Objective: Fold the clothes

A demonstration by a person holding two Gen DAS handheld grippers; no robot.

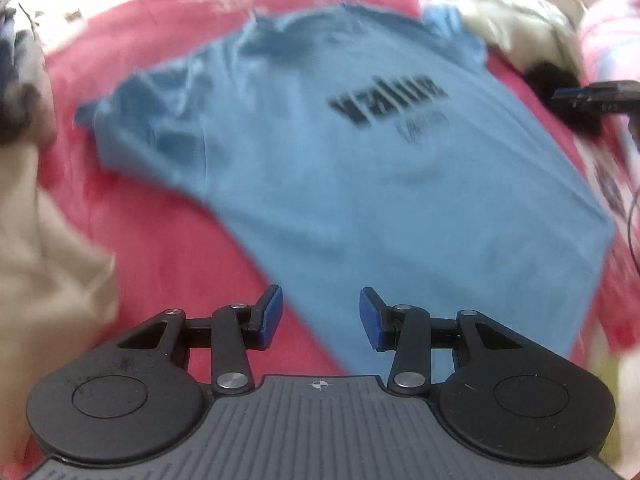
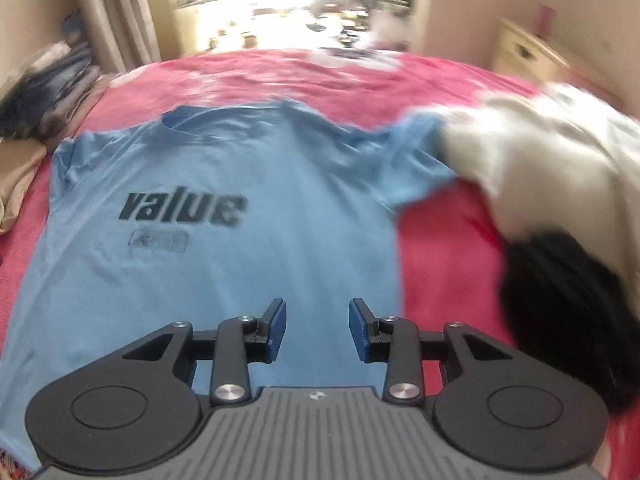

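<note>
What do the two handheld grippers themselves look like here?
Both the left gripper and right gripper match: black linkage arms with silver pivot screws, blue pads on the fingers, round black side discs, and a ribbed grey body bearing a small crosshair mark.

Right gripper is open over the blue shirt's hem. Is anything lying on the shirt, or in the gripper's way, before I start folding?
Nothing sits between the right gripper and the blue T-shirt; its body lies flat on the red bedspread. But the white garment appears to overlap the far right sleeve, with a black garment beside it.
</note>
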